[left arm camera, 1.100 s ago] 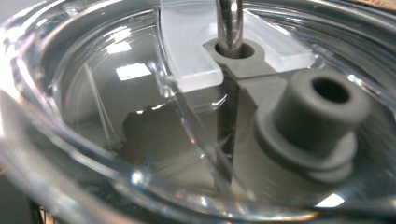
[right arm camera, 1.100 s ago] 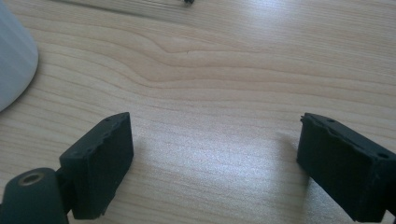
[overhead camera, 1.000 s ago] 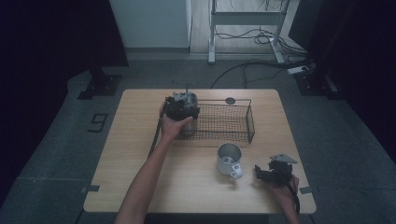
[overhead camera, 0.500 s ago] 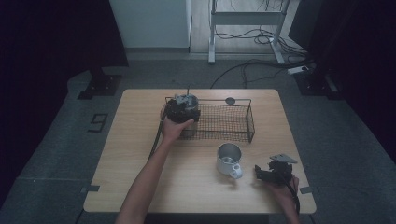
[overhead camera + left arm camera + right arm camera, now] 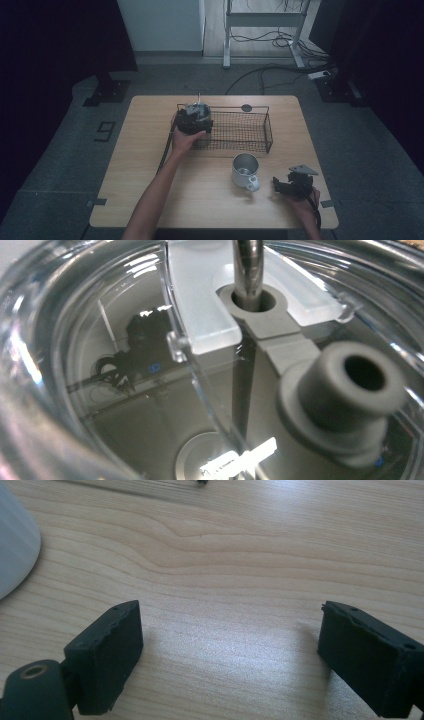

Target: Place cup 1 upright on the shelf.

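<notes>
Wire basket [image 5: 240, 131] at desk [image 5: 145, 165] centre-back; metal mug [image 5: 245, 170] just in front, handle toward person. Left tool [image 5: 194, 119] at basket's left end, over clear lidded container [image 5: 210, 360]; grip state can't tell. Right tool [image 5: 227, 655] low over desk, jaws spread wide, empty, near mug.

A single mark resembling the digit 9 [image 5: 105, 131] is read on the floor, beside the table's left edge.
</notes>
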A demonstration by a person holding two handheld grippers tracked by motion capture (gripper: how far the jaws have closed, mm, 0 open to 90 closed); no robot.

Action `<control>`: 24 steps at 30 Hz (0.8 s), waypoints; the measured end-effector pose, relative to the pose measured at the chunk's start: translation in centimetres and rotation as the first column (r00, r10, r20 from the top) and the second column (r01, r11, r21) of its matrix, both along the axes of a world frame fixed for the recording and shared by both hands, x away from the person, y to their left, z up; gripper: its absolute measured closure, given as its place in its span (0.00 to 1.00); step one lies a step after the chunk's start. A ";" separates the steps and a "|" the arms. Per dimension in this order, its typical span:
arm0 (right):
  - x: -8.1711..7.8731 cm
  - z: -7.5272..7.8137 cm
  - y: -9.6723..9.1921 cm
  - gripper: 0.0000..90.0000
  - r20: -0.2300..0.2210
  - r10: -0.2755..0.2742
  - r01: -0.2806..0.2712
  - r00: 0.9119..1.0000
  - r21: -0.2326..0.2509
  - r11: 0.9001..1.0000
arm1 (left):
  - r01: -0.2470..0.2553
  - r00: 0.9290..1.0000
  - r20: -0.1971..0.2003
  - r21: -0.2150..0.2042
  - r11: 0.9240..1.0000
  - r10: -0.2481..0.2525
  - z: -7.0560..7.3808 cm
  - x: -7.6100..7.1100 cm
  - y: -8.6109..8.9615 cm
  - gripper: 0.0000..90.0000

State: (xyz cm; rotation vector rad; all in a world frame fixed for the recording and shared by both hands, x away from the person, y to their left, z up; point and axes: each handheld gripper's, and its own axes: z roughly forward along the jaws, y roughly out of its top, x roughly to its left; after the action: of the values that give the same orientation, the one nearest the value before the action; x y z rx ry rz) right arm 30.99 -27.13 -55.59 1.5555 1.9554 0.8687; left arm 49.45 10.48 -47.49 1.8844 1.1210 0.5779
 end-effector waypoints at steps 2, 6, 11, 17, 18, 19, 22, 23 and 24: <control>0.0 0.0 0.0 0.12 0.000 0.000 0.000 1.000 0.000 1.000 | 0.002 1.000 -0.005 -0.004 1.000 -0.002 0.0 0.0 0.1 0.04; 0.0 0.0 0.0 0.12 0.000 0.000 0.000 1.000 0.000 1.000 | 0.006 1.000 -0.009 -0.009 1.000 -0.006 0.2 -0.1 0.2 0.03; 0.0 0.0 0.0 0.12 0.000 0.000 0.000 1.000 0.000 1.000 | 0.010 1.000 0.011 -0.030 0.999 -0.009 1.1 -0.4 0.5 0.01; 0.0 0.0 0.0 0.12 0.000 0.000 0.000 1.000 0.000 1.000 | 0.012 1.000 0.023 -0.023 1.000 -0.011 2.1 -1.3 1.1 0.00; 0.0 0.0 0.0 0.12 0.000 0.000 0.000 1.000 0.000 1.000 | 0.014 0.999 0.030 -0.018 1.000 -0.014 2.3 -1.6 1.2 0.00; 0.0 0.0 0.0 0.12 0.000 0.000 0.000 1.000 0.001 1.000 | 0.016 0.999 0.037 -0.011 1.000 -0.016 2.4 -1.7 1.3 0.00; 0.0 0.0 0.0 0.12 0.000 0.000 0.000 1.000 0.001 1.000 | 0.026 0.999 0.045 -0.016 1.000 -0.025 3.0 -2.4 1.9 0.00; 0.0 0.0 0.0 0.12 0.000 0.000 0.000 1.000 0.001 1.000 | 0.026 0.999 0.047 -0.014 1.000 -0.025 3.2 -2.6 2.0 0.00; 0.0 0.0 0.0 0.12 0.000 0.000 0.000 1.000 0.001 1.000 | 0.029 0.998 0.052 -0.011 1.000 -0.028 3.4 -2.9 2.2 0.00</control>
State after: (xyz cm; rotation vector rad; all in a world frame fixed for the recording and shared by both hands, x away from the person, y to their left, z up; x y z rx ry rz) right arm 31.00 -27.13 -55.59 1.5558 1.9558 0.8697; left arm 46.57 12.67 -44.08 1.8620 1.0599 0.6000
